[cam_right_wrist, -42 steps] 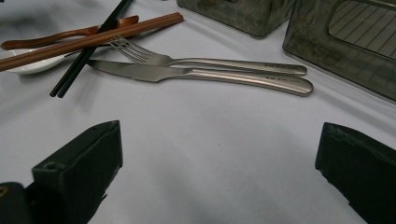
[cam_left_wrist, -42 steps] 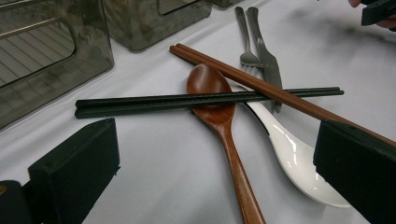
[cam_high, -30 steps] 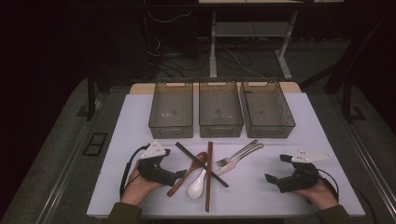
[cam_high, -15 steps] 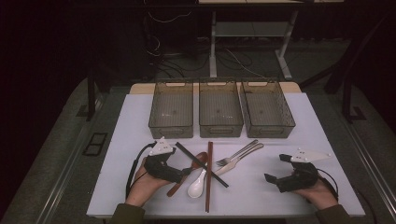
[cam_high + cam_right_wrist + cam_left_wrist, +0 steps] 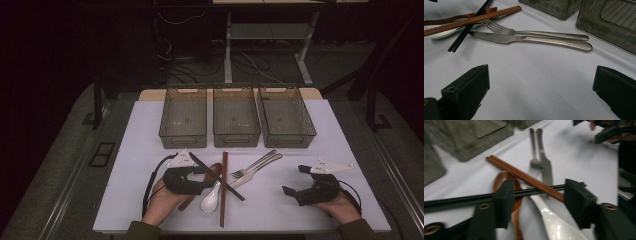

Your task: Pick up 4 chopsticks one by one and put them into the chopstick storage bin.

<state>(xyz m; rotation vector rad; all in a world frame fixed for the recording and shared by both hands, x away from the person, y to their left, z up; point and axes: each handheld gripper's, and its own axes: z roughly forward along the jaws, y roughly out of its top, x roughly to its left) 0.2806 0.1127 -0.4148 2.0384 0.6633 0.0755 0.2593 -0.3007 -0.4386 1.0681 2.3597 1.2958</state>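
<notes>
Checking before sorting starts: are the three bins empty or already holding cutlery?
Empty: the three bins show bare bottoms in the high view.

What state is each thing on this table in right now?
Left gripper: jaws just closing around the black chopsticks, not yet pressing.
Right gripper: open, nothing between its jaws.
Three bins: empty.
Brown chopsticks: lying across the black pair.

Three bins (image 5: 236,120) along table's (image 5: 345,135) far edge; cutlery pile (image 5: 225,180) before them, near front edge, centre-left.
</notes>
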